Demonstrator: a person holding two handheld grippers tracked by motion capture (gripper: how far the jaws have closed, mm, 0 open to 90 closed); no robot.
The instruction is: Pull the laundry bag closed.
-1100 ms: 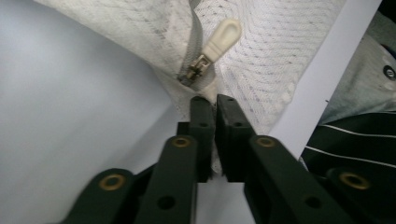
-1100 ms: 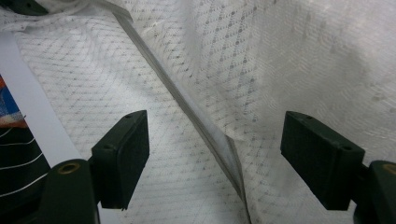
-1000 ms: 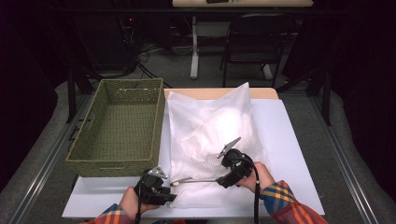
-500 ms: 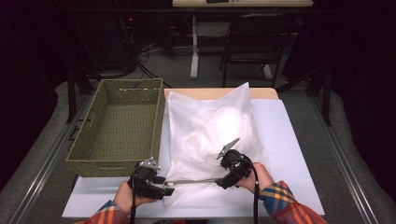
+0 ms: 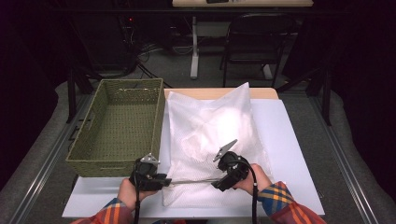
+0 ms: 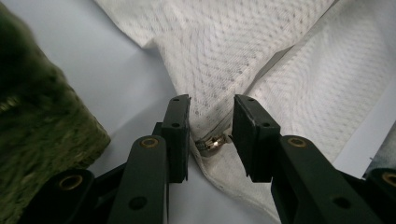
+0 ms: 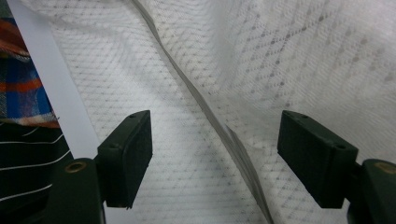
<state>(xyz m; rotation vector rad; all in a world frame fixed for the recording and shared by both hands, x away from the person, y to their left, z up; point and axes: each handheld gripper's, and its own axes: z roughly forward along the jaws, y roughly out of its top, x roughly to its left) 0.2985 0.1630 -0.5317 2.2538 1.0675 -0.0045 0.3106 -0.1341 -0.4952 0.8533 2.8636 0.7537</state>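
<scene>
A white mesh laundry bag [image 5: 212, 140] lies flat on the desk [image 5: 289, 140], just beside a green woven basket [image 5: 119, 123] at its left, with its zipper [image 5: 191, 181] running along the near edge between the two hands. The left gripper [image 6: 210, 133] sits at the bag's near left corner, its jaws narrow and just now closing, with the small metal zipper pull [image 6: 211, 143] in the gap between them and the pads not yet pressing on it. The right gripper [image 7: 215, 154] hovers over the mesh with its jaws wide apart, straddling the zipper line and gripping nothing.
</scene>
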